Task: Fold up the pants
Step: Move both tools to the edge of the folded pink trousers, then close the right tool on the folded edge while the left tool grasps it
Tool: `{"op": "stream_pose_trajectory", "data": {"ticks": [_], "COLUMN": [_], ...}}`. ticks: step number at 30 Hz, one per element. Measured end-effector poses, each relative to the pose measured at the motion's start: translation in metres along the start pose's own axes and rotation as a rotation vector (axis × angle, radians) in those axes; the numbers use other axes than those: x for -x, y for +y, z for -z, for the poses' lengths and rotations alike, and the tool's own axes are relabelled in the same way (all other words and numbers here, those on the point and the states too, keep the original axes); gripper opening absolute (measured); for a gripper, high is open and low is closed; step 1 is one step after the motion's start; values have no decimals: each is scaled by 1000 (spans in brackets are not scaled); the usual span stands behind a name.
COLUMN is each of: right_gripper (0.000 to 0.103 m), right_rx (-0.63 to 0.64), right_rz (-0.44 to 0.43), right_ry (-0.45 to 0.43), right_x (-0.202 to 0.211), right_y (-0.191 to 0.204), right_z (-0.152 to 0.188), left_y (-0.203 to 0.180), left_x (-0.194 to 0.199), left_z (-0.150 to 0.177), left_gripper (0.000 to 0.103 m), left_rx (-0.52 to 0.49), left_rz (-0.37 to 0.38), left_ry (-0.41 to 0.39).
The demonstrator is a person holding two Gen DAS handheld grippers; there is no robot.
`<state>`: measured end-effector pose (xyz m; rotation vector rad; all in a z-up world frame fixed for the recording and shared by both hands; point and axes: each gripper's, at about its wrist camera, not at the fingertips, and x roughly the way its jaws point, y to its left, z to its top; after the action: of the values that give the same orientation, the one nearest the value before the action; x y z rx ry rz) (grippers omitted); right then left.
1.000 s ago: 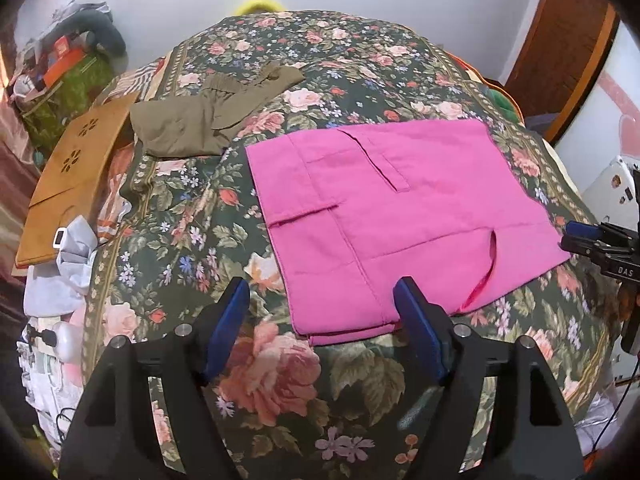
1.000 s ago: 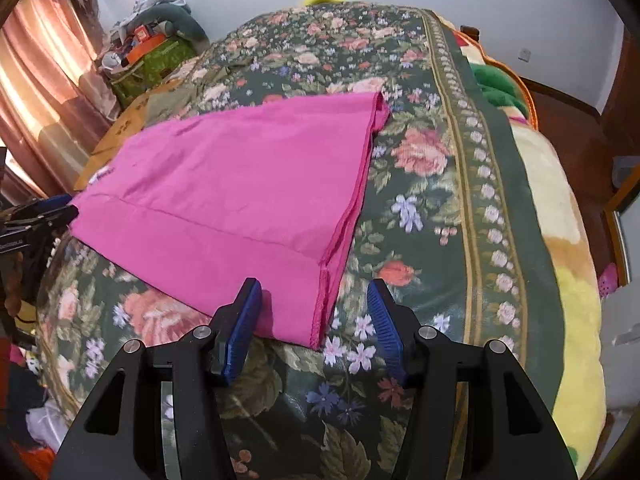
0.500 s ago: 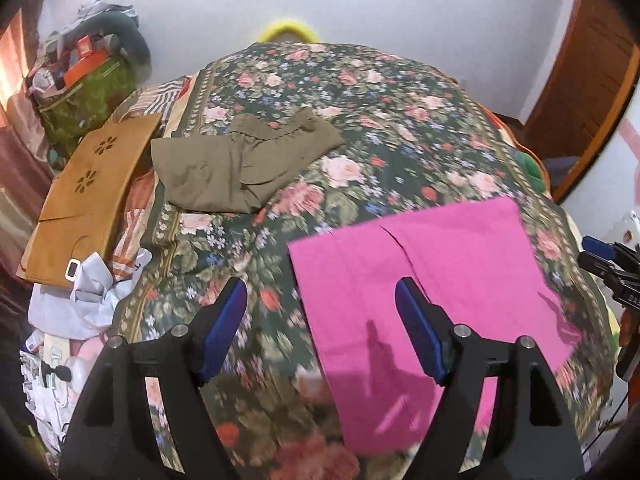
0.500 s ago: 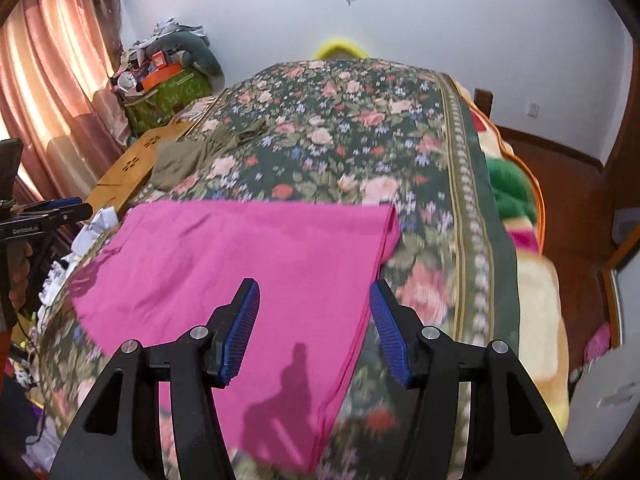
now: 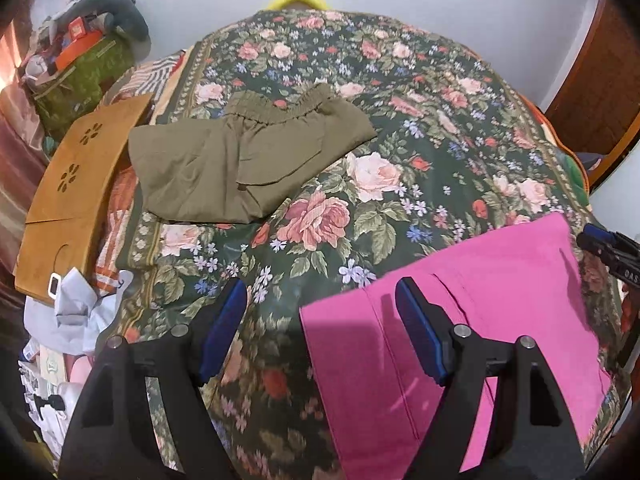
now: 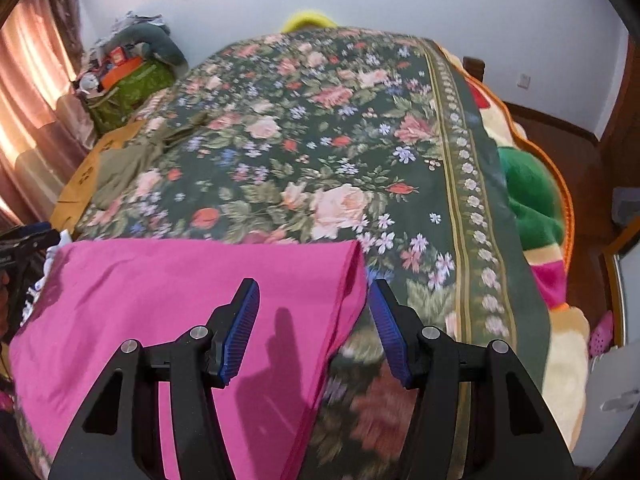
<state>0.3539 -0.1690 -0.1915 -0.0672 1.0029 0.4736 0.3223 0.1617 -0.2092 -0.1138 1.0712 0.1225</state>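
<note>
Left wrist view: green bag [image 5: 80, 80] off the far left corner of the floral bedspread [image 5: 400, 128], stuffed with an orange box and grey cloth. Pink pants [image 5: 500, 312] flat on the bedspread's near right part, smooth, seam lines showing. Olive pants [image 5: 240, 160] folded at far left. Left gripper [image 5: 320, 328] wide open, nothing held, over the pants' left edge.

Right wrist view: pink pants [image 6: 180, 288] flat at near left of the bedspread [image 6: 340, 140]. Right gripper [image 6: 314, 320] parted, empty, straddling the right edge.
</note>
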Motion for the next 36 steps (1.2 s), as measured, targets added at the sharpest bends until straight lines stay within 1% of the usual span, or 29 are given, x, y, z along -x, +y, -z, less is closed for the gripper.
{"op": "stream_pose_trajectory", "data": {"ticks": [2, 5, 9, 10, 11, 12, 13, 14, 15, 16, 17, 18, 19, 20, 22, 26, 29, 33, 36], "right_gripper": [53, 53, 53, 51, 42, 37, 27, 19, 17, 11, 8, 8, 6, 5, 4, 3, 3, 3, 4], "right_rx": [-3, -10, -9, 4, 15, 23, 27, 32, 39, 44, 53, 56, 57, 57, 61, 100, 124, 143, 159], "right_rz": [5, -4, -34, -37, -36, -40, -45, -49, -45, -39, -30, -24, -22, -13, 1, 67, 111, 131, 134], "right_ry": [12, 33, 40, 36, 36, 43, 54, 66, 70, 70, 70, 68, 64, 58, 49, 24, 21, 41, 59], "right_x": [-10, -26, -38, -39, -40, -42, -45, -48, -50, -51, -51, -51, -51, -50, -50, -49, -50, -53, -52], "right_y": [-3, -7, -8, -6, -4, -3, -2, -2, -1, -1, -1, -1, -1, -2, -1, 5, 9, 11, 12], "right_z": [-4, -9, -10, -10, -10, -9, -10, -10, -10, -10, -10, -10, -10, -9, -9, -8, -8, -9, -11], "left_y": [0, 3, 4, 4, 3, 1, 0, -2, -4, -5, -7, -8, -10, -13, -17, -19, -24, -29, -28], "left_x": [-9, -24, -36, -37, -38, -38, -39, -38, -37, -35, -34, -33, -32, -31, -29, -28, -28, -26, -22], "left_z": [-1, 0, 7, 9, 12, 13, 14, 15, 16, 17, 18, 19, 20, 22, 25, 26, 29, 30, 28], "left_gripper": [76, 76, 77, 77, 77, 77, 77, 77, 76, 71, 63, 57, 52, 50, 48, 48, 48, 48, 48], "left_rx": [4, 17, 20, 15, 4, -4, -12, -24, -35, -45, -52, -56, -66, -82, -105, -113, -133, -153, -159], "left_rz": [0, 19, 38, 40, 41, 40, 37, 33, 30, 35, 48, 66, 66, 48, 24, -6, -43, -77, -68], "left_ry": [14, 44, 71, 73, 71, 69, 70, 68, 64, 63, 60, 60, 57, 44, 32, 22, 8, 6, 13]}}
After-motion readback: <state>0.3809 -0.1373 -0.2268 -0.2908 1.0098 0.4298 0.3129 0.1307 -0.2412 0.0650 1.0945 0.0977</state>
